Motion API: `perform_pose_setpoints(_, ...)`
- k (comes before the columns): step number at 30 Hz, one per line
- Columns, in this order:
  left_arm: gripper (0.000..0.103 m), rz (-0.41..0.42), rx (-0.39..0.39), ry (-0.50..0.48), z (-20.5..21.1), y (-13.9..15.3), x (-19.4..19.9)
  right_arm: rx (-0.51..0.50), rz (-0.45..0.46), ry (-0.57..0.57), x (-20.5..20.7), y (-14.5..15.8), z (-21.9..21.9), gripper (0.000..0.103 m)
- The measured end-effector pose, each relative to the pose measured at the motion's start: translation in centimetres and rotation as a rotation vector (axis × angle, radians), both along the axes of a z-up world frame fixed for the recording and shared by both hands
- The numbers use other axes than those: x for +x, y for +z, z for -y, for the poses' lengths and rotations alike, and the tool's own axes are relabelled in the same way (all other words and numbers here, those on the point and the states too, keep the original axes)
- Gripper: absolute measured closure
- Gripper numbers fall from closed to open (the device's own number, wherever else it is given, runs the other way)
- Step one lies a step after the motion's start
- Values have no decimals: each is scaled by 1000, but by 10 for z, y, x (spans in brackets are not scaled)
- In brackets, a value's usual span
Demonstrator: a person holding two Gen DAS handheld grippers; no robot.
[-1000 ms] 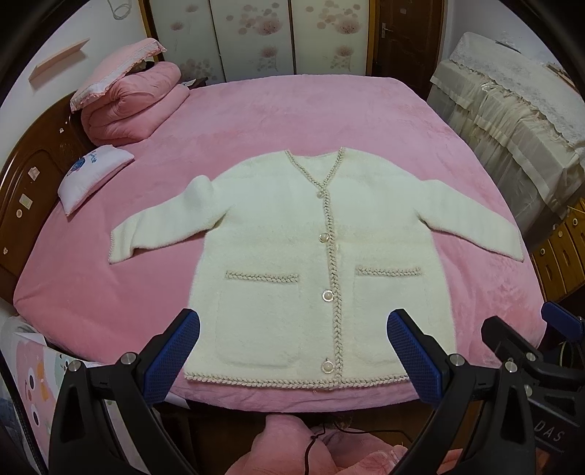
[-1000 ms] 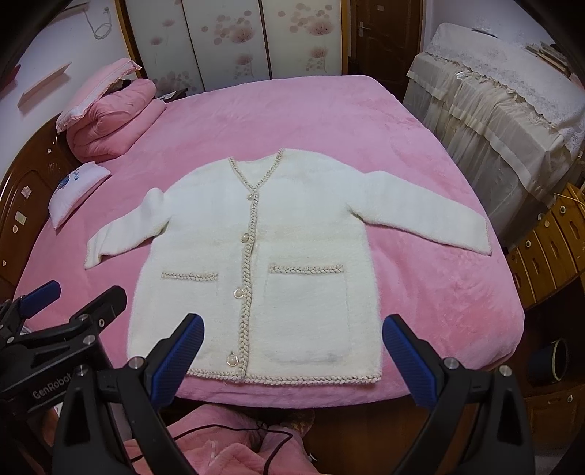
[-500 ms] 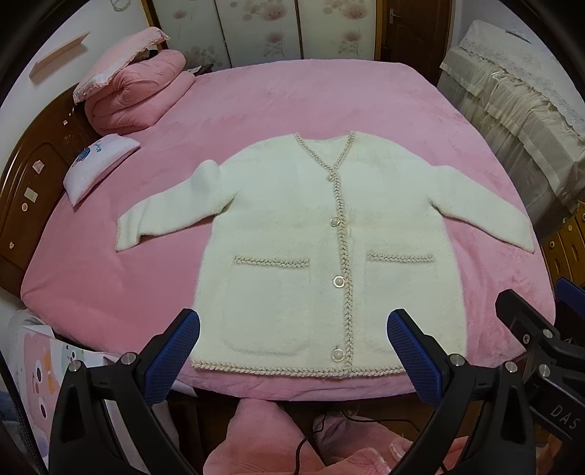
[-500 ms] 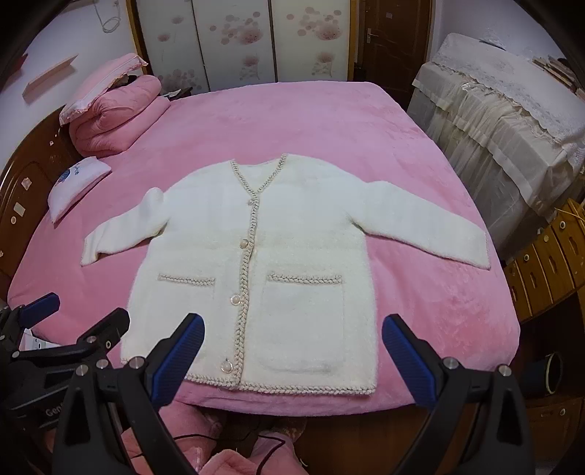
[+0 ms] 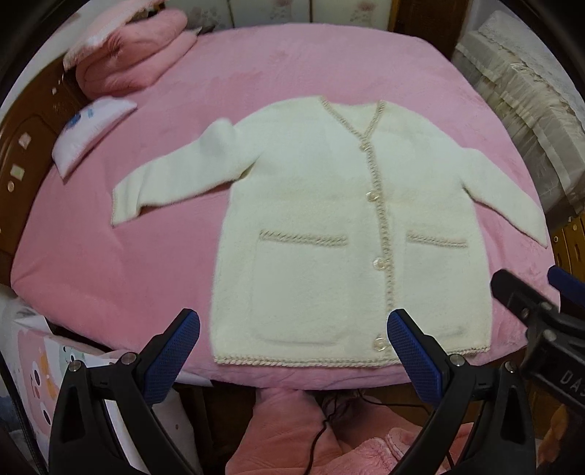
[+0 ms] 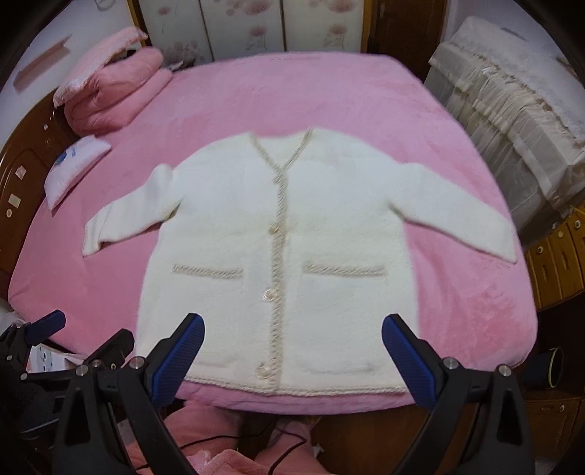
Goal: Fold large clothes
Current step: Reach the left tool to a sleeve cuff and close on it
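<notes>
Here I am holding both grippers spread and empty above the bed's (image 6: 365,91) near edge, left gripper (image 5: 292,347) and right gripper (image 6: 292,350) hovering over the hem. The cardigan (image 6: 292,255) is lying flat, buttoned, sleeves out, probably for easy folding.

Home bedroom; pink-covered bed (image 6: 365,95), stacked pillows (image 6: 109,95), floral wardrobe doors (image 6: 252,29)
</notes>
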State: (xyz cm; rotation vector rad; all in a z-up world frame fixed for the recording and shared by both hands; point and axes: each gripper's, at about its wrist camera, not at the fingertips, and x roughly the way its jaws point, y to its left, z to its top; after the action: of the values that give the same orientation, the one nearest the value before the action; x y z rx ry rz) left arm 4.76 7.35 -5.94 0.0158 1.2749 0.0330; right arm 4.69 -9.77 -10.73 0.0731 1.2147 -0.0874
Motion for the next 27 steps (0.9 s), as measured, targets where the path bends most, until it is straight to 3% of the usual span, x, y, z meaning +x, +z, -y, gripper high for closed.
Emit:
perform_pose_setpoints(3, 2, -74, -74, 47, -46, -22, 12, 11, -83, 26, 19, -22, -34, 7)
perform_pose_setpoints(8, 2, -133, -118, 140, -130, -60, 30, 43, -159, 16, 44, -59, -90, 8)
perform_pose_setpoints(11, 2, -171, -178, 270, -200, -91, 51, 38, -192, 40, 62, -81, -141, 8)
perform_pose_setpoints(15, 3, -231, -143, 508, -292, -138, 80, 64, -226, 71, 88, -104, -199, 9)
perform_pose_setpoints(19, 12, -211, -203, 709, -379, -183, 109, 59, -224, 114, 115, -115, -241, 9)
perform_pose_setpoints(22, 23, -150, -350, 825, -432, -212, 130, 43, -229, 149, 132, -122, -260, 9)
perform_pose_setpoints(24, 23, -76, -465, 882, -457, -228, 140, 37, -234, 150, 143, -127, -266, 9)
perform_pose_setpoints(27, 29, -51, -520, 970, -484, -257, 153, 53, -264, 118, 156, -138, -267, 9)
